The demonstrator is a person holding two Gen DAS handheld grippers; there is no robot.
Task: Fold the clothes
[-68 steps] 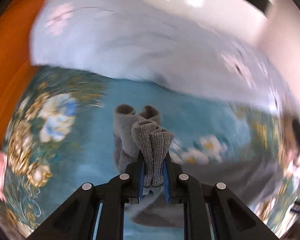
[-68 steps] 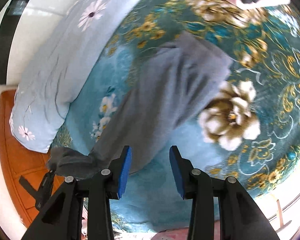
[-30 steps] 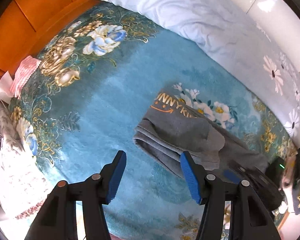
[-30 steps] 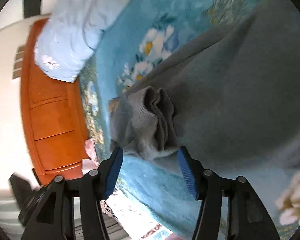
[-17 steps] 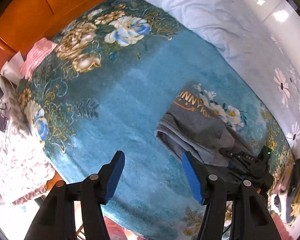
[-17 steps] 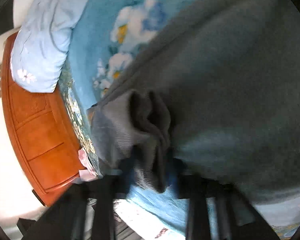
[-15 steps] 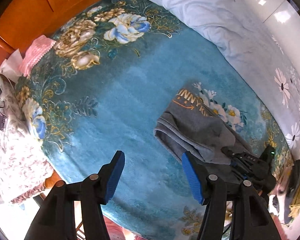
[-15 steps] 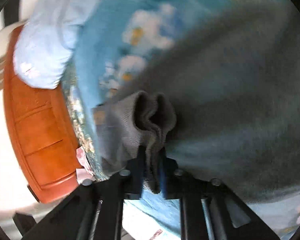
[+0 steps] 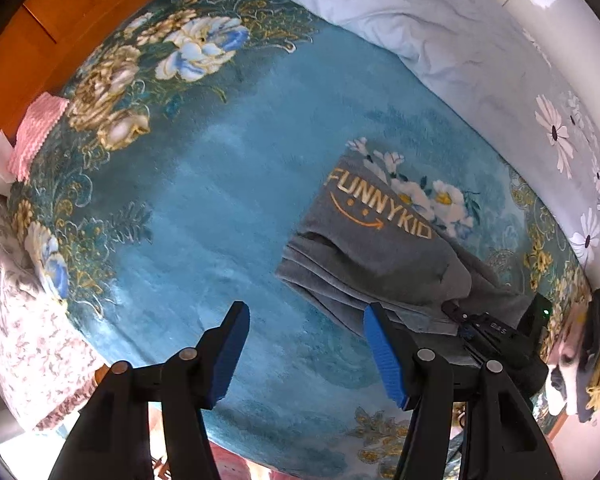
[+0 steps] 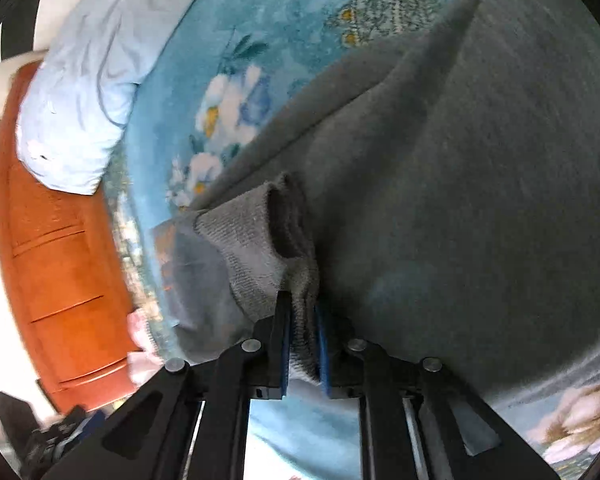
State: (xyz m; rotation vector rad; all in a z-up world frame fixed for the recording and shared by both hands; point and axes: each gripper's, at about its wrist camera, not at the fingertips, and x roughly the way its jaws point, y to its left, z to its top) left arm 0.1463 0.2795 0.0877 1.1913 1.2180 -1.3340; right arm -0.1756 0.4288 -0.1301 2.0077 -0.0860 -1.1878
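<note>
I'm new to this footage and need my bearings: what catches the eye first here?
A grey garment with orange FUNNYKID lettering lies partly folded on a teal flowered blanket, right of the middle in the left wrist view. The right gripper pinches the garment's ribbed cuff between its blue pads, while the left gripper hangs open above bare blanket. A pale blue pillow with daisies lies along the blanket's far edge.

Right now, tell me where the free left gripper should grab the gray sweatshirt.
Probably the near folded corner of the sweatshirt, coming straight down from above. Its stacked edges lie flat on the blanket, right ahead of the open left gripper. The right gripper already pinches the ribbed cuff.
</note>
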